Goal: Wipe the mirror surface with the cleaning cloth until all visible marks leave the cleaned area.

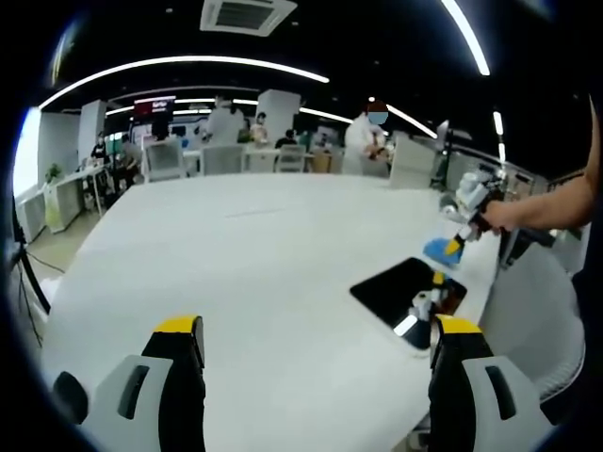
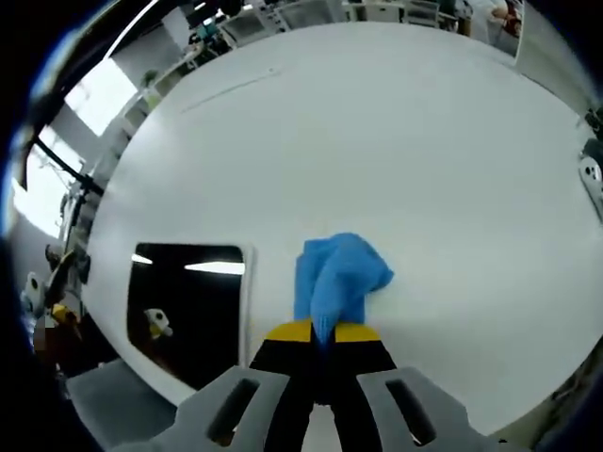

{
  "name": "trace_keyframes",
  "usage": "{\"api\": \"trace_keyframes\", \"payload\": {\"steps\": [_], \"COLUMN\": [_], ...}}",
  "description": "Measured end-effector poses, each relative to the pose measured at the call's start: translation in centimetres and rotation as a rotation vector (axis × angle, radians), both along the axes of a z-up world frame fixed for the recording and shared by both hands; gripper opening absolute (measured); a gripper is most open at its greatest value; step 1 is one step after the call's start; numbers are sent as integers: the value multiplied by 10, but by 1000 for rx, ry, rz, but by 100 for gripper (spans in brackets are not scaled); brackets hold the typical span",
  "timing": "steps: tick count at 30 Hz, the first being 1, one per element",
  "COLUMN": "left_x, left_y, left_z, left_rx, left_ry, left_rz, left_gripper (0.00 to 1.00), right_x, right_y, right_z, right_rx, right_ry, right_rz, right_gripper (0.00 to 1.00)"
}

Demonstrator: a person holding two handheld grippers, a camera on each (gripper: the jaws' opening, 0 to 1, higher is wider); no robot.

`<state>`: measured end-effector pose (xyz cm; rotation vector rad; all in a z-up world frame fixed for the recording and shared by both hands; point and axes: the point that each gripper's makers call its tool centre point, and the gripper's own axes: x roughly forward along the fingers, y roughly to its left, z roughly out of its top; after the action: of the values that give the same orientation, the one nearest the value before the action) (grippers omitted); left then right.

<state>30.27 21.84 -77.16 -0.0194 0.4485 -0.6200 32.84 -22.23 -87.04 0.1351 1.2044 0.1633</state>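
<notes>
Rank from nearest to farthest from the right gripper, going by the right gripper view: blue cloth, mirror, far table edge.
1. Blue cloth: pinched in the right gripper, straight ahead on the table.
2. Mirror: flat on the table, beside the cloth toward the view's left.
3. Far table edge: at the view's top, beyond both.

Right gripper [image 2: 325, 331] at 6 o'clock, yellow-tipped jaws pinched together on blue cleaning cloth [image 2: 339, 278]. Cloth bunched, lying on white table [image 2: 377, 141], just right of mirror [image 2: 188, 306]. Mirror dark, rectangular, flat at 8 o'clock near table edge, reflecting ceiling light strips. Table stretches toward 12 o'clock.
</notes>
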Motion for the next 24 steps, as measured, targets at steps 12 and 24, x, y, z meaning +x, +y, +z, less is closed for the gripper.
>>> {"api": "trace_keyframes", "payload": {"steps": [12,24], "left_x": [0,2], "left_y": [0,-8], "left_z": [0,-4], "left_rx": [1,-8], "left_ry": [7,-19], "left_rz": [2,5], "left_gripper": [100,100], "right_x": [-7,-12], "right_y": [0,-4], "right_z": [-10,18], "right_rx": [17,-6], "right_ry": [-17,-204], "right_rz": [29,233], "right_gripper": [1,19]}}
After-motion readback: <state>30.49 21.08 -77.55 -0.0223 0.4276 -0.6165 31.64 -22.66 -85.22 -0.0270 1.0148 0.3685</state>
